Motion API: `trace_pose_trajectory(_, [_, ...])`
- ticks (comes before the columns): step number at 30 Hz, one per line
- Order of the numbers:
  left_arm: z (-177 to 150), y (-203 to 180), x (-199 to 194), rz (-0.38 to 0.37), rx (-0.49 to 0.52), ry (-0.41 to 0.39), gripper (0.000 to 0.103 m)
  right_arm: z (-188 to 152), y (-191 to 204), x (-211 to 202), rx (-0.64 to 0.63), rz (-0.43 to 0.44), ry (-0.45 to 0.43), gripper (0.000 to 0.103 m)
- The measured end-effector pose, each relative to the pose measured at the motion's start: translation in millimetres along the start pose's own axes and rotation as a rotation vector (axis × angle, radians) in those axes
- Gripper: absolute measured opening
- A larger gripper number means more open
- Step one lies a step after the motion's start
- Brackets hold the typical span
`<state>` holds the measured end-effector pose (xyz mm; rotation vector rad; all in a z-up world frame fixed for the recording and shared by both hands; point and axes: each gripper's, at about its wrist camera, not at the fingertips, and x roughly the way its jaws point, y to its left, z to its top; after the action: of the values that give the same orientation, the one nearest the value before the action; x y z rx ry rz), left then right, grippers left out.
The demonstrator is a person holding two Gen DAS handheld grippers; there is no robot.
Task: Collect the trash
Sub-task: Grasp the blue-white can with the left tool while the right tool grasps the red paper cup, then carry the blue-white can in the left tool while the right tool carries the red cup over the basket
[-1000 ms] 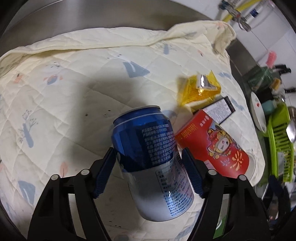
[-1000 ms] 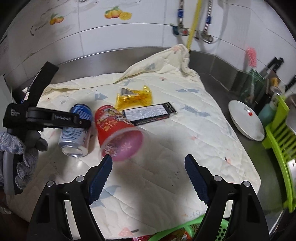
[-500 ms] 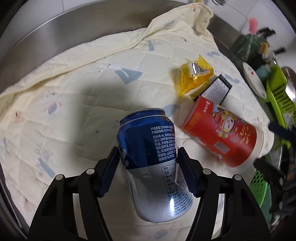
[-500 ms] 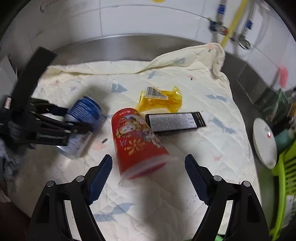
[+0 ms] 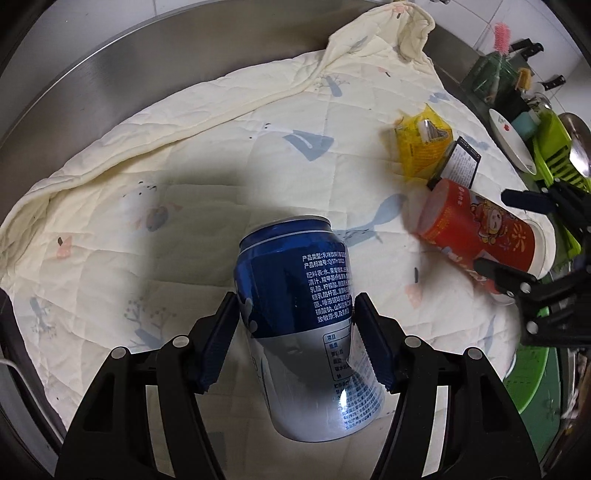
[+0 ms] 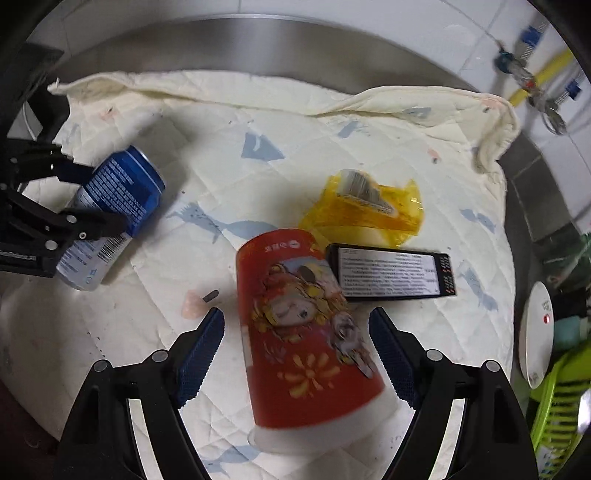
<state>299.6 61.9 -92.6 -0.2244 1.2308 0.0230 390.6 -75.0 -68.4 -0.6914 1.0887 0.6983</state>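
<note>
We find the blue drink can (image 5: 306, 325) lying on its side on the quilted cloth (image 5: 184, 155), at the cloth's left side, long axis running near to far, rimmed end pointing away from the left gripper (image 5: 295, 343). The left gripper's blue pads sit against both flanks of the can, pinching it across its width. The red paper cup (image 6: 299, 339) also lies on its side, mid-cloth, wide white-rimmed mouth toward the near edge and base toward the far side. The right gripper (image 6: 295, 354) stands spread, one pad on each side of the cup with cloth visible in both gaps; we see no contact. Only the right wrist view shows the can's barcode and the full printed face of the black box (image 6: 391, 273), which touches the cup's right side, with the yellow wrapper (image 6: 365, 210) just beyond. Only the left wrist view shows the can's ingredient text and the pink brush (image 5: 501, 35) at far right
</note>
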Motion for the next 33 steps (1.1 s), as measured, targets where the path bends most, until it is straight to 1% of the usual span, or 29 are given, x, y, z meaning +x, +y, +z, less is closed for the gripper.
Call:
trace_pose_trajectory(2, [-0.8, 2.1, 1.4, -0.013, 0.003, 0.007, 0.064, 3.0, 1.8, 6.7, -0.010, -0.006, 0.021, 0.078])
trace_pose_trajectory(4, [-1.1, 3.0, 1.9, -0.020, 0.005, 0.012, 0.064, 4.9, 4.4, 12.7, -0.027, -0.032, 0.041, 0.077])
trace_pose_trajectory(5, [-0.9, 2.4, 2.0, -0.021, 0.011, 0.012, 0.064, 5.3, 4.9, 15.0, -0.029, -0.028, 0.049, 0.077])
trace_pose_trajectory(7, [0.0, 1.4, 3.2, -0.022, 0.012, 0.015, 0.065, 5.2, 7.7, 18.5, -0.041, -0.064, 0.059, 0.072])
trace_pose_trajectory(9, [1.2, 1.9, 5.5, -0.037, 0.008, 0.027, 0.065, 4.0, 9.0, 20.1, -0.047, -0.074, 0.064, 0.070])
trace_pose_trajectory(11, [1.2, 0.2, 7.4, -0.035, 0.017, 0.026, 0.065, 1.4, 6.6, 17.8, -0.030, -0.075, 0.056, 0.070])
trace_pose_trajectory(18, [0.1, 0.1, 15.7, -0.054, -0.006, 0.045, 0.068, -10.0, -2.1, 0.8, 0.058, -0.071, 0.003, 0.069])
trace_pose_trajectory(22, [-3.4, -0.7, 23.1, -0.076, -0.012, 0.071, 0.069, -21.3, -4.5, -15.5, 0.116, -0.065, -0.040, 0.069])
trace_pose_trajectory(24, [-4.7, -1.7, 22.5, -0.067, -0.006, 0.057, 0.069, -29.1, -4.8, -23.9, 0.140, -0.069, -0.057, 0.068])
trace_pose_trajectory(26, [-5.9, -3.4, 22.1, -0.076, -0.003, 0.055, 0.065, -36.9, -5.5, -32.3, 0.167, -0.067, -0.075, 0.068])
trace_pose_trajectory(30, [-8.5, -8.0, 15.7, -0.065, 0.013, 0.028, 0.064, -54.4, -7.7, -49.8, 0.241, -0.064, -0.121, 0.067])
trace_pose_trajectory(32, [-11.9, -13.7, 7.8, -0.076, 0.038, 0.004, 0.064, -63.4, -9.5, -58.2, 0.280, -0.055, -0.147, 0.067])
trace_pose_trajectory(33, [-13.5, -17.3, 3.6, -0.068, 0.055, -0.011, 0.063, -67.3, -10.1, -61.0, 0.297, -0.050, -0.159, 0.067])
